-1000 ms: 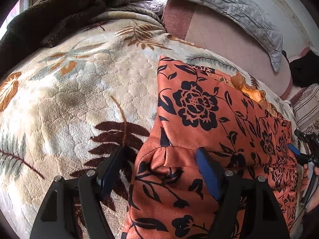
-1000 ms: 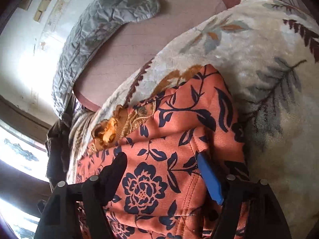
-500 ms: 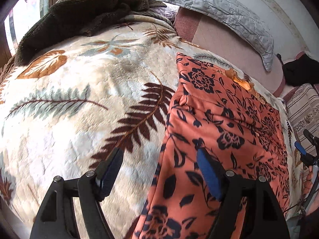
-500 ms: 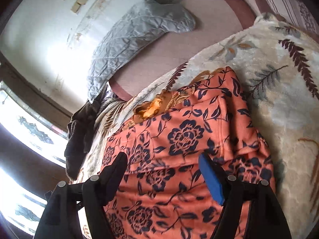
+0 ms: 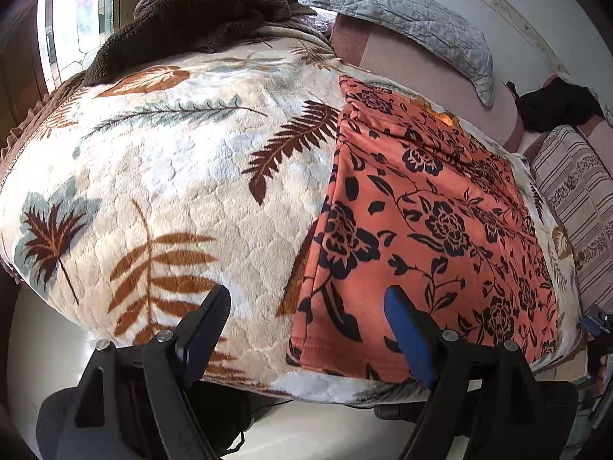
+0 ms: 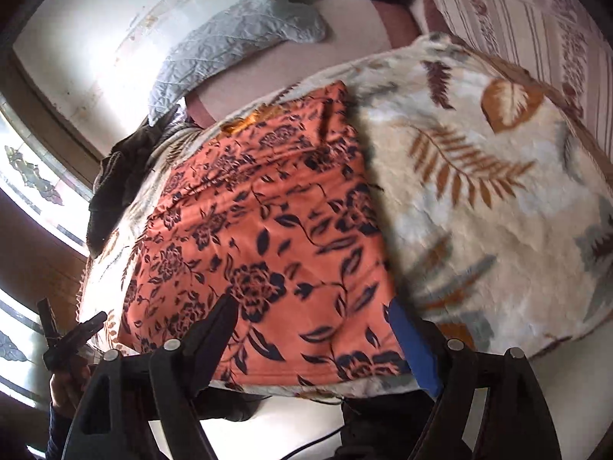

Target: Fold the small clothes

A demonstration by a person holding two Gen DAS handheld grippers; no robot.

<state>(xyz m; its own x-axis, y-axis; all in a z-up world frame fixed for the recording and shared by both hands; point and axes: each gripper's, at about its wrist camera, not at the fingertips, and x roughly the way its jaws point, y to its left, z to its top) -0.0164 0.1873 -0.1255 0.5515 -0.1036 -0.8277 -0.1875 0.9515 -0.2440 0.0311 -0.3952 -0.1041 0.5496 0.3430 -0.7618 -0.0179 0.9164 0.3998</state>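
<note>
Garment (image 5: 429, 230), orange floral, is now released and laid flat on blanket (image 5: 184, 191); left gripper (image 5: 306, 329) and right gripper (image 6: 314, 333) are drawn back, jaws opening, empty, fold judged done.

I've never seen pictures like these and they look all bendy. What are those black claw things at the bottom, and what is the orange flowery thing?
The black claws are grabbing tools. A person holds one in each hand, and each tool carries a small camera that looks along its two fingers. That camera's round lens bends the picture.

One picture comes from the left gripper, the other from the right gripper. Both are opening wider and hold nothing.

The orange flowery cloth is a small piece of clothing. It lies spread flat on a fluffy leaf-patterned blanket on a bed. Farther back are a grey quilted pillow and a heap of dark brown fabric.

At the left edge of the right gripper's picture you can spot the other tool in the person's hand.
</note>
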